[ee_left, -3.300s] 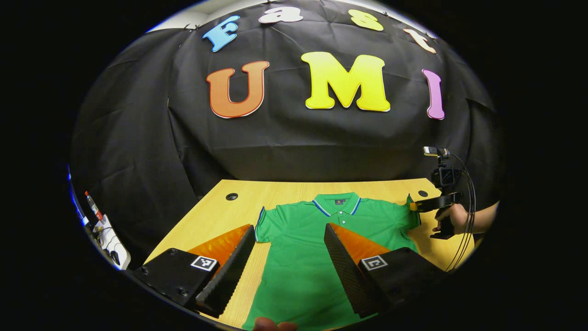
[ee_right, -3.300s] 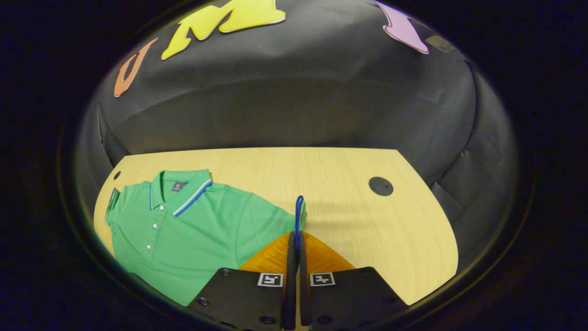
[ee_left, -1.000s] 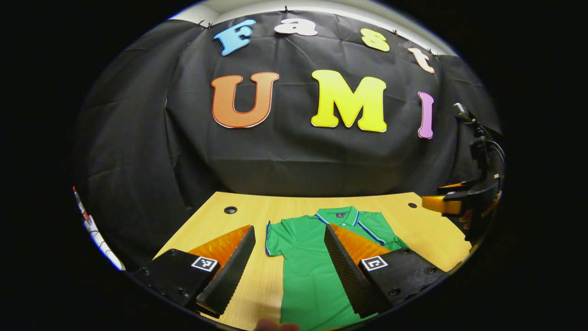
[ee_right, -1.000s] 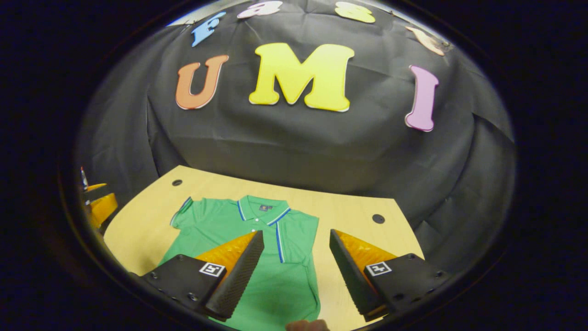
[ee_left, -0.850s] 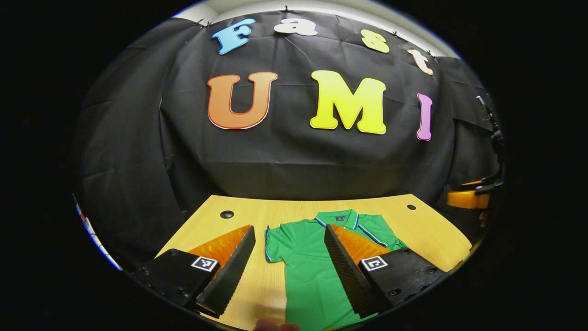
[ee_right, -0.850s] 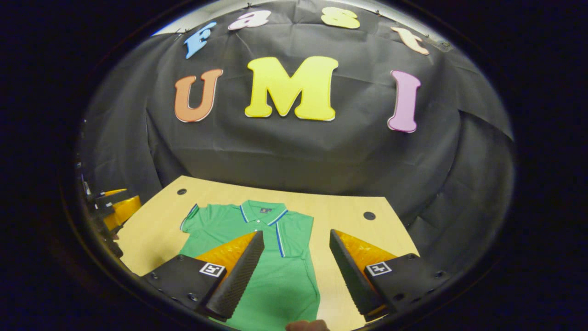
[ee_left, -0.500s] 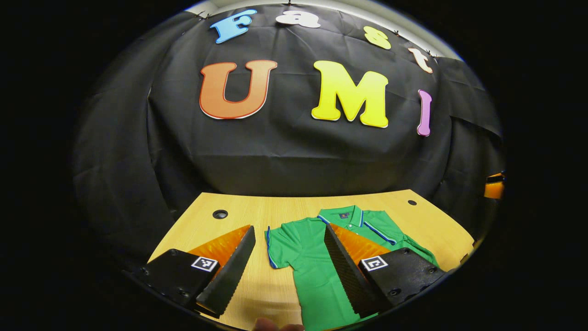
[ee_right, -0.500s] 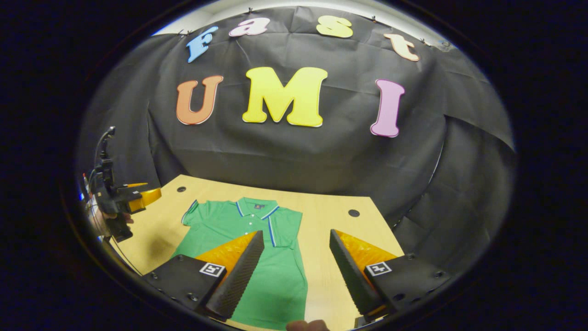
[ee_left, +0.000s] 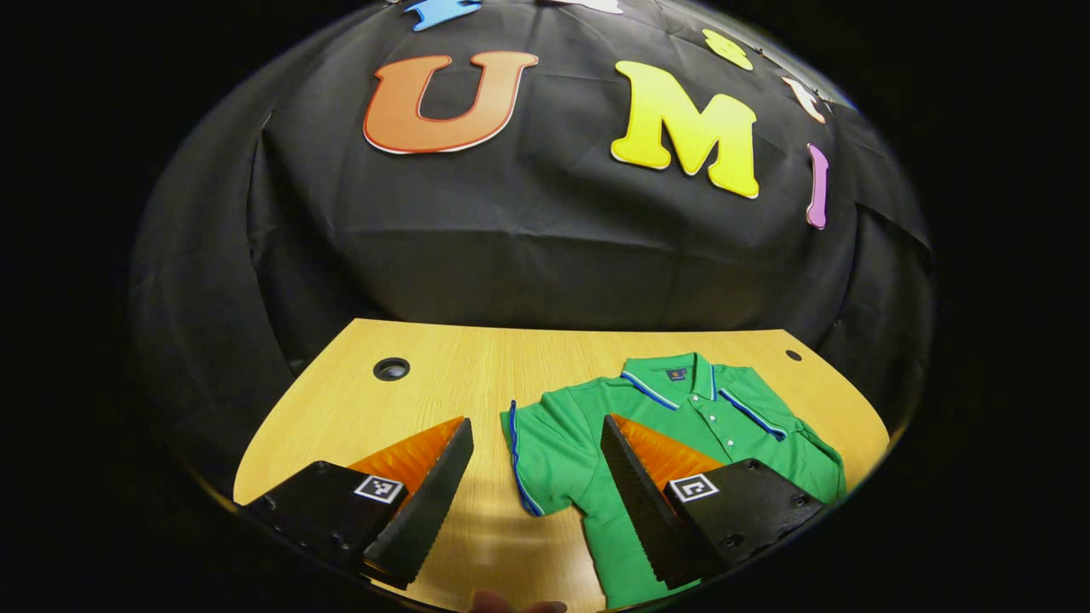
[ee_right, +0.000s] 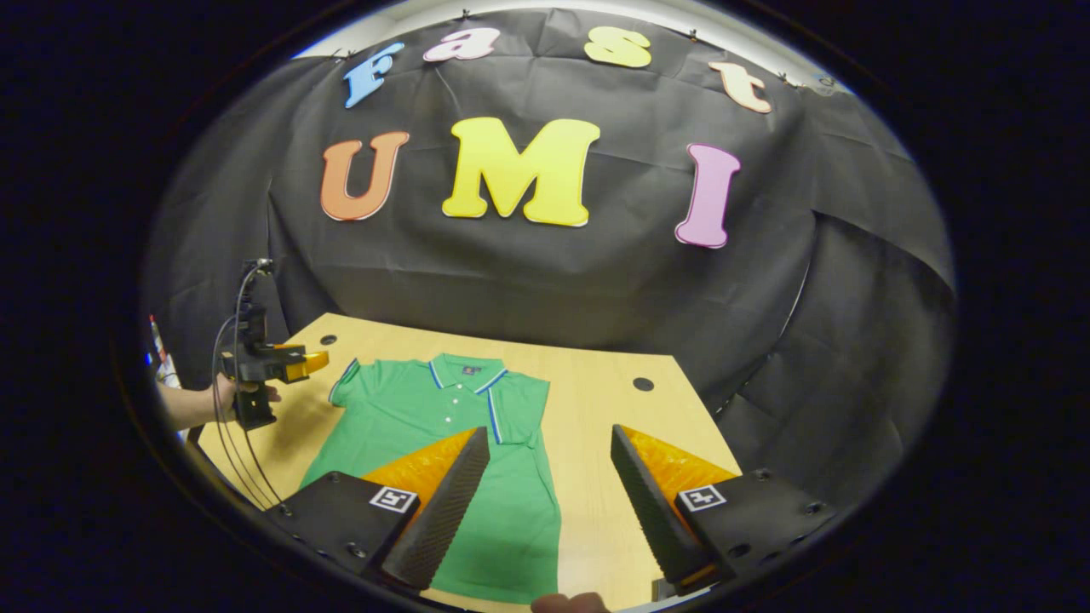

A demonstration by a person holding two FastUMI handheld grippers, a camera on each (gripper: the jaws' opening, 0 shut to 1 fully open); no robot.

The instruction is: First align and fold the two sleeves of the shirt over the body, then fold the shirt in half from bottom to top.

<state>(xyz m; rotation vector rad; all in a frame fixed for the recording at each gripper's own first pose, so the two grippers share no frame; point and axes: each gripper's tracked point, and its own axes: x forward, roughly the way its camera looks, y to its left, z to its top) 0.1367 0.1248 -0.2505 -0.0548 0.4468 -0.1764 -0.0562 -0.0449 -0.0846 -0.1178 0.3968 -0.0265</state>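
A green polo shirt [ee_left: 715, 426] with a blue-striped collar lies flat on the wooden table [ee_left: 426, 383]. Its right sleeve [ee_right: 515, 409] is folded over the body, and its left sleeve [ee_left: 536, 451] still lies spread out on the table. My left gripper [ee_left: 536, 434] hangs open just above that spread sleeve, the blue cuff between its fingers. In the right gripper view the left gripper [ee_right: 294, 364] hovers beside the shirt's left shoulder, held by a hand. My right gripper [ee_right: 549, 443] is open over the shirt's right side, holding nothing.
The table has round cable holes [ee_left: 391, 369] [ee_right: 643, 384] near its back corners. Black cloth walls close in behind and at both sides. Cables [ee_right: 230, 443] hang from the left gripper.
The right gripper let go of the right sleeve, which now lies folded over the body, and drew back open. The left gripper swung left and dipped toward the left sleeve.
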